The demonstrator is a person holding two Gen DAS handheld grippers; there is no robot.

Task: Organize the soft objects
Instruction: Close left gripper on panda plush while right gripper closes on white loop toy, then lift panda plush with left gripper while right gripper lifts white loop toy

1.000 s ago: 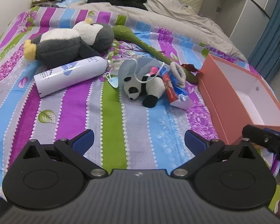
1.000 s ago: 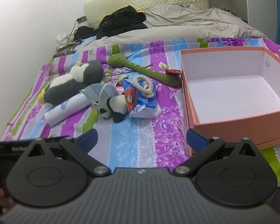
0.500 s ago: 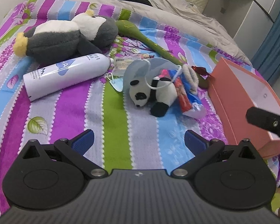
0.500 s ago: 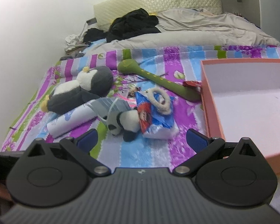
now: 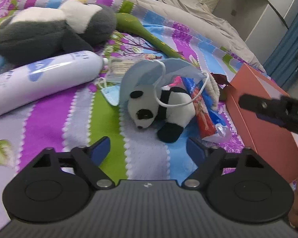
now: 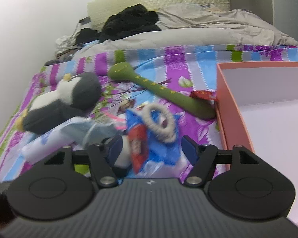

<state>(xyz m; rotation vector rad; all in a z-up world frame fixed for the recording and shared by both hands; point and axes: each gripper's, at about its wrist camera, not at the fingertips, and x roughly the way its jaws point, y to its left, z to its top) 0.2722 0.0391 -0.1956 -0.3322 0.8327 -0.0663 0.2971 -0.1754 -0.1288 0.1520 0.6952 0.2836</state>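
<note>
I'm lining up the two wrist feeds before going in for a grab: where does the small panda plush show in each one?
Left wrist: the panda plush lies centre frame, just ahead of the open left gripper, with a mask loop over it.
Right wrist: only its white body peeks out behind the left fingertip of the open right gripper.
Shared landmark: the orange box, right of the panda in both.
</note>
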